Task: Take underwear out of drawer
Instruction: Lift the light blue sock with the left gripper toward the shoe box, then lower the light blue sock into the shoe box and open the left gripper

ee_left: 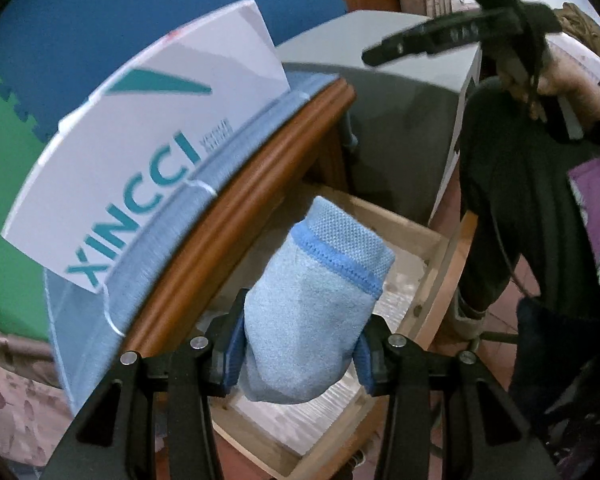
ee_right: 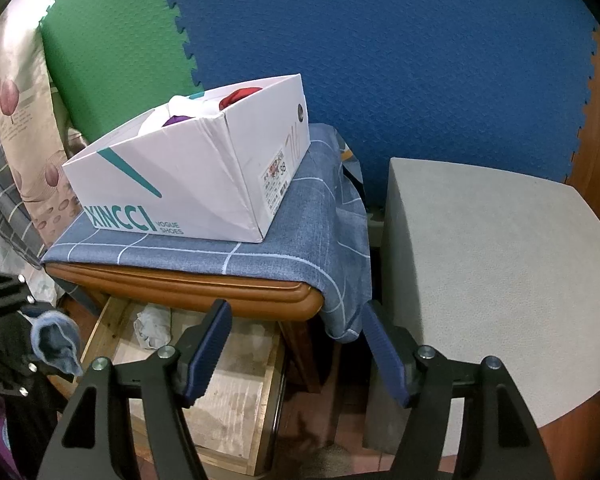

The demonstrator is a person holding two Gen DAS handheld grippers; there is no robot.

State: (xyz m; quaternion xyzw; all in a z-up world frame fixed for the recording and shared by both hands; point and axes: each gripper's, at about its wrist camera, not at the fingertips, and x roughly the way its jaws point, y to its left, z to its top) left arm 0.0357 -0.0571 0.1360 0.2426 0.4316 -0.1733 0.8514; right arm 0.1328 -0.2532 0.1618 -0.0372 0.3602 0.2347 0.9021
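A light blue underwear [ee_left: 316,300] with a darker blue seam stands bunched between the blue pads of my left gripper [ee_left: 300,352], which is shut on it. It hangs above the open wooden drawer [ee_left: 432,280] under the brown tabletop. The right wrist view shows the same underwear [ee_right: 56,340] at the far left, level with the drawer's rim [ee_right: 100,328]. A crumpled pale garment [ee_right: 152,328] lies in the drawer's back corner. My right gripper [ee_right: 296,320] stands open and holds nothing, in front of the table edge. In the left wrist view the right gripper [ee_left: 420,40] shows at the upper right.
A white XINCCI shoe box [ee_right: 188,168] holding clothes sits on the blue checked cloth [ee_right: 292,240] over the small brown table. A grey block [ee_right: 480,260] stands to the right. Blue and green foam mats [ee_right: 380,60] cover the wall. A person's dark trouser leg [ee_left: 500,200] stands right of the drawer.
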